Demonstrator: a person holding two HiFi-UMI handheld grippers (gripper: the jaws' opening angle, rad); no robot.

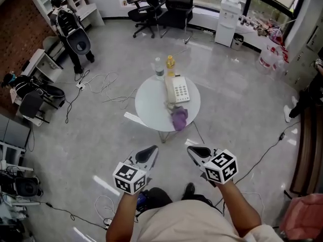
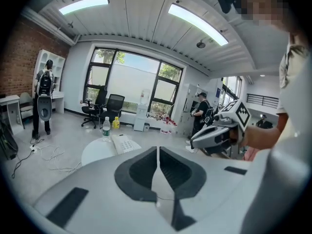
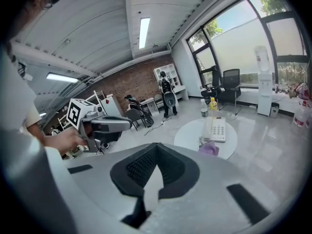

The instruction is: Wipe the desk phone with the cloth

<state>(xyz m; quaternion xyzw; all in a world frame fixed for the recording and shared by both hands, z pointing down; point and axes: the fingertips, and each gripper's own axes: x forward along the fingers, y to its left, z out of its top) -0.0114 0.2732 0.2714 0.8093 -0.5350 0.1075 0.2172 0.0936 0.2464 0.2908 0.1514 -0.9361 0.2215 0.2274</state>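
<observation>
A white desk phone (image 1: 177, 89) lies on a small round white table (image 1: 150, 105) ahead of me, with a crumpled purple cloth (image 1: 179, 118) at the table's near edge just below the phone. The phone (image 3: 216, 129) and cloth (image 3: 210, 149) also show in the right gripper view; the phone (image 2: 123, 143) shows in the left gripper view. My left gripper (image 1: 151, 150) and right gripper (image 1: 194, 150) hang side by side well short of the table, both shut and empty.
A clear water bottle (image 1: 159, 68) and a yellow bottle (image 1: 170, 62) stand at the table's far edge. Cables (image 1: 103, 84) trail over the floor to the left. Office chairs (image 1: 164, 6) stand by the windows, a person with a backpack (image 1: 70, 29) at far left, another person (image 1: 310, 92) at right.
</observation>
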